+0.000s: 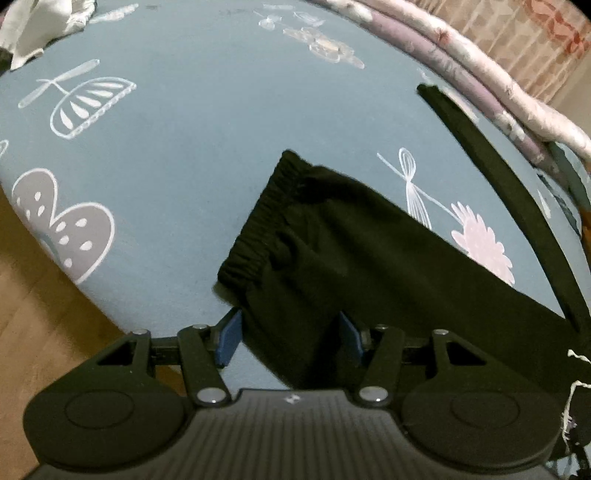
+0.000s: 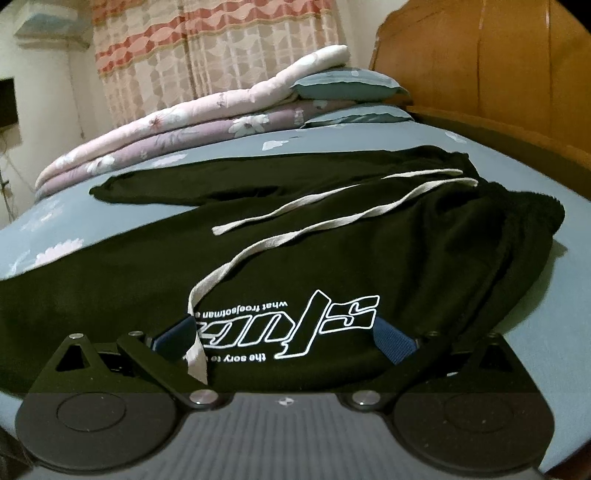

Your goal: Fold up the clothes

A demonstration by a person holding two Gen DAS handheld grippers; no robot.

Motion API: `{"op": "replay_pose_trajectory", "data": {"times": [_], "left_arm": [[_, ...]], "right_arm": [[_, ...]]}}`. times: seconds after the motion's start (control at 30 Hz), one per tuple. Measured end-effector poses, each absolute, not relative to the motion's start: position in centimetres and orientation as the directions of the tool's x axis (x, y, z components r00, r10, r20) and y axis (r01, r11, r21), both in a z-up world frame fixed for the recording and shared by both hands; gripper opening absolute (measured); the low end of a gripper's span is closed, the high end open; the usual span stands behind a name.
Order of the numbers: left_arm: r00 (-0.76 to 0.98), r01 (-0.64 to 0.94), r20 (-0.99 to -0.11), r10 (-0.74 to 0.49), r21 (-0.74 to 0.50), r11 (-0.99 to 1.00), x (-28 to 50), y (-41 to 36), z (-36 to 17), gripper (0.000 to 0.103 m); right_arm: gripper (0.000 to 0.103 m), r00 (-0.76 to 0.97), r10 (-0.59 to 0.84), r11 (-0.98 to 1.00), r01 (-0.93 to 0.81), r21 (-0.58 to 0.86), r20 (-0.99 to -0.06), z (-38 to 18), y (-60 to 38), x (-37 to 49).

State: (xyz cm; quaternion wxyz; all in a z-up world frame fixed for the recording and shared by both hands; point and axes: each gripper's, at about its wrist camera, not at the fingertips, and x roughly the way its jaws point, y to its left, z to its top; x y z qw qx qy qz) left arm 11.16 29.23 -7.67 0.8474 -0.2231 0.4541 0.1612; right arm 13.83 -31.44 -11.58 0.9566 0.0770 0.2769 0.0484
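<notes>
Black jogging trousers (image 1: 369,251) lie flat on the blue patterned bed sheet (image 1: 184,147). One leg ends in a gathered elastic cuff (image 1: 266,218); the other leg (image 1: 498,177) stretches away at the right. My left gripper (image 1: 290,338) is open, its blue pads on either side of the near leg's edge. In the right wrist view the trousers (image 2: 369,229) show their waist end, a cream drawstring (image 2: 295,236) and a white outlined print (image 2: 325,325). My right gripper (image 2: 284,338) is open wide, with the printed fabric lying between its fingers.
Folded pink and lilac quilts (image 2: 184,125) and a blue pillow (image 2: 347,85) lie along the far side of the bed, below a wooden headboard (image 2: 498,55). A white garment (image 1: 37,26) lies at the sheet's far left corner. The wooden floor (image 1: 37,314) shows beyond the mattress edge.
</notes>
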Motion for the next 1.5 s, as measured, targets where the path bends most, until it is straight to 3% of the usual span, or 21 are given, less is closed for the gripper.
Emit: {"op": "replay_pose_trajectory", "data": {"times": [0.07,0.17,0.2,0.3,0.53,0.83,1.07,1.2,1.27,1.37,1.5], "left_arm": [[0.545,-0.47,-0.835,0.075,-0.231,0.852,11.3,29.1,-8.0,0.052],[0.56,-0.462,-0.825,0.081,-0.23,0.857,11.4,28.8,-8.6,0.032],[0.564,-0.459,-0.822,0.083,-0.229,0.858,11.5,28.7,-8.8,0.018],[0.569,-0.465,-0.818,0.082,-0.238,0.853,11.2,28.6,-8.7,0.006],[0.571,-0.47,-0.815,0.104,-0.22,0.855,9.3,28.7,-6.9,0.006],[0.502,-0.483,-0.847,0.174,-0.108,0.869,9.4,28.6,-7.5,0.006],[0.478,-0.5,-0.852,0.214,-0.064,0.863,8.1,29.9,-5.4,0.037],[0.521,-0.45,-0.822,0.231,-0.035,0.892,8.4,29.0,-2.8,0.038],[0.552,-0.38,-0.815,0.176,-0.059,0.923,9.5,27.9,-2.1,0.042],[0.543,-0.357,-0.829,0.132,-0.086,0.93,10.5,28.5,-3.3,0.048],[0.53,-0.327,-0.845,0.074,-0.123,0.937,11.9,29.3,-4.9,0.049]], "right_arm": [[0.103,0.842,0.137,0.982,-0.047,0.182,-0.522,-11.6,-31.5,13.9],[0.103,0.841,0.138,0.983,-0.053,0.174,-0.523,-11.6,-31.5,13.8],[0.103,0.841,0.138,0.984,-0.055,0.172,-0.523,-11.6,-31.4,13.8],[0.103,0.843,0.14,0.983,-0.058,0.172,-0.52,-11.6,-31.5,13.7],[0.103,0.844,0.138,0.985,-0.061,0.164,-0.518,-11.6,-31.4,13.6],[0.103,0.843,0.123,0.989,-0.062,0.133,-0.523,-11.7,-31.0,13.6],[0.103,0.84,0.11,0.992,-0.061,0.109,-0.531,-11.8,-30.6,13.6],[0.103,0.817,0.087,0.996,-0.067,0.056,-0.57,-11.2,-29.9,14.0],[0.103,0.805,0.072,0.997,-0.065,0.034,-0.589,-10.6,-29.7,14.1],[0.103,0.793,0.059,0.998,-0.058,0.022,-0.606,-9.2,-29.4,14.0],[0.103,0.802,0.065,0.998,-0.06,0.029,-0.594,-7.1,-29.2,12.9]]}}
